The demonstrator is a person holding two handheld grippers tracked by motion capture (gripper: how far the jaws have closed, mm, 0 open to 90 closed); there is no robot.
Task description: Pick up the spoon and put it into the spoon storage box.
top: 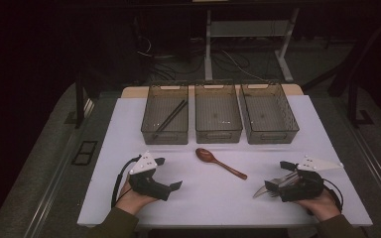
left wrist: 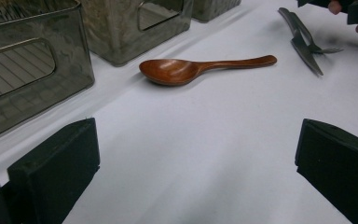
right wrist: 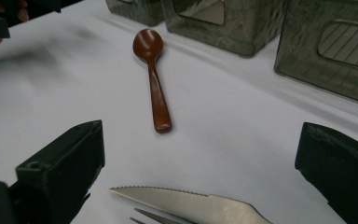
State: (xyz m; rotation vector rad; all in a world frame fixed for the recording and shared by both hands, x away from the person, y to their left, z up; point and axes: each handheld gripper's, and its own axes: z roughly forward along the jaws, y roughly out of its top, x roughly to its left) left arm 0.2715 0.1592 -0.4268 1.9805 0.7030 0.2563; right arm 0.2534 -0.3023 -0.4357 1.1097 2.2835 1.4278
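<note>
A brown wooden spoon (top: 221,163) lies on the white table (top: 129,124) in front of the middle bin, its bowl toward the bins; I also see the spoon (left wrist: 186,70) in the left gripper view and the spoon (right wrist: 151,70) in the right one. My left gripper (top: 168,173) rests low at the front left, open, with bare table between the jaws of the left gripper (left wrist: 196,172). My right gripper (top: 278,176) sits at the front right, open. A steel knife (right wrist: 191,200) and a fork (right wrist: 154,217) lie on the table between the wide jaws of the right gripper (right wrist: 198,172).
Three smoky clear bins stand in a row at the back: the left bin (top: 164,137) holds black chopsticks (top: 171,118); the middle bin (top: 219,136) and right bin (top: 273,137) look empty. The table's front edge runs just beneath both hands.
</note>
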